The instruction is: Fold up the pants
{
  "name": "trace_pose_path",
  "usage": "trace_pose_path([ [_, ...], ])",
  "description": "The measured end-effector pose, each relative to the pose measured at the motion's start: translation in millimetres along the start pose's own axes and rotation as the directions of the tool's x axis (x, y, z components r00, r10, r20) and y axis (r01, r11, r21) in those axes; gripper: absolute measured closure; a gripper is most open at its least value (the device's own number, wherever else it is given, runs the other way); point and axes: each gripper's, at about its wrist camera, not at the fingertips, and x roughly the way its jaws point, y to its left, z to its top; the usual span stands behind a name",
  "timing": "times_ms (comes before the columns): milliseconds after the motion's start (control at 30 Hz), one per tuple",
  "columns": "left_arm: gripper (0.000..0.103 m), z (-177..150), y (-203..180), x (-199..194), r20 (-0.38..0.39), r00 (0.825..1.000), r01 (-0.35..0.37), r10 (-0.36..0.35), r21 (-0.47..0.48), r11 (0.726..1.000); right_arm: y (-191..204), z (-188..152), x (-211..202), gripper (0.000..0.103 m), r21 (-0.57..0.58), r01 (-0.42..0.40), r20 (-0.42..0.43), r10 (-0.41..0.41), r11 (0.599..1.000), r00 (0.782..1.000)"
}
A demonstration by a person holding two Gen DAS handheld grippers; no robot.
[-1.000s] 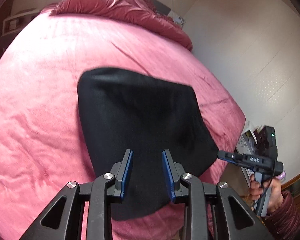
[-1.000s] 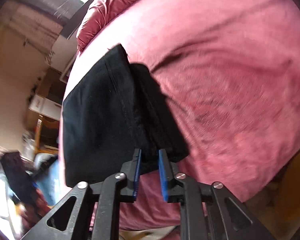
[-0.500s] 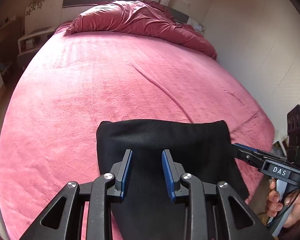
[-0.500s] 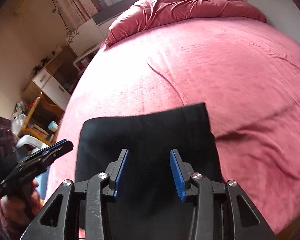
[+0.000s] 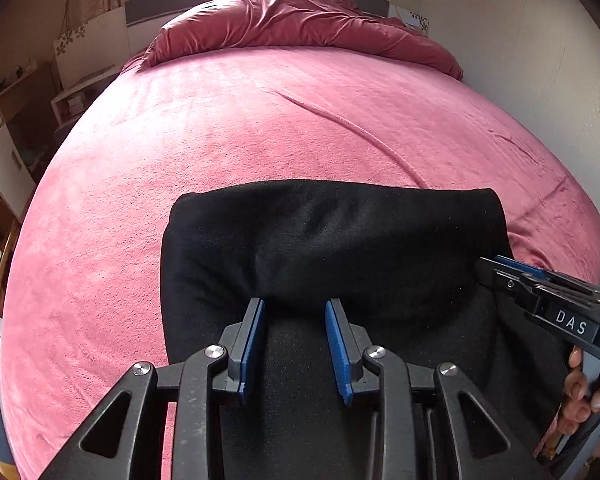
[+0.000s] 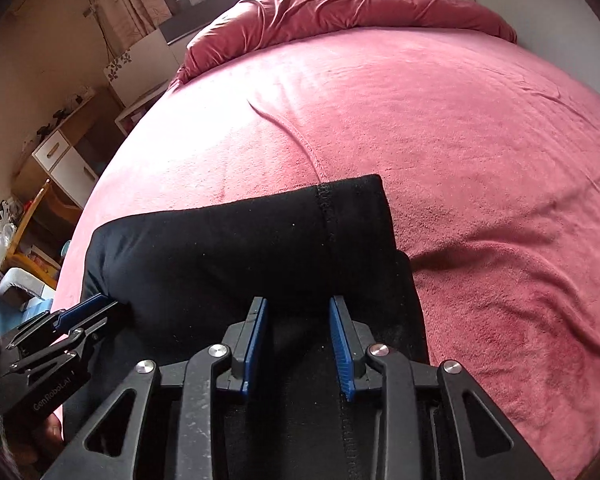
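Observation:
Black pants (image 5: pixel 340 240) lie folded on the pink bed (image 5: pixel 260 120), with a rounded fold along their far edge. My left gripper (image 5: pixel 294 304) hovers over their near part, fingers apart, only cloth below the gap. My right gripper (image 6: pixel 298 302) stands over the pants (image 6: pixel 240 248) beside a seam. Its jaws are closing and the pads do not press the cloth. The right gripper (image 5: pixel 488 266) shows at the pants' right side in the left wrist view. The left gripper (image 6: pixel 108 304) shows at their left side in the right wrist view.
A crumpled dark pink duvet (image 5: pixel 292 20) lies at the head of the bed. Wooden cabinets and drawers (image 5: pixel 4 140) stand along the left side, and a pale wall (image 5: pixel 540 60) runs along the right. A long crease (image 6: pixel 300 140) crosses the sheet beyond the pants.
The right gripper let go of the pants' edge, opened wider, then narrowed. Both grippers swung round and drew back to the near side, facing the headboard. The pants look shorter.

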Motion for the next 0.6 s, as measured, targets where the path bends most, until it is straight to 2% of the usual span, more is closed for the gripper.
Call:
trace_pose_path([
  [367,0.068,-1.6,6.4,-19.6,0.019,1.000,0.015,-0.015,-0.011,1.000,-1.9,-3.2,-3.2,0.072,0.009,-0.020,0.028,0.020,1.000,0.999],
  [600,0.066,-15.5,14.8,-48.1,0.056,0.998,-0.013,0.014,-0.013,1.000,1.2,2.6,-15.6,0.069,0.007,-0.034,0.006,0.034,0.999,0.999],
])
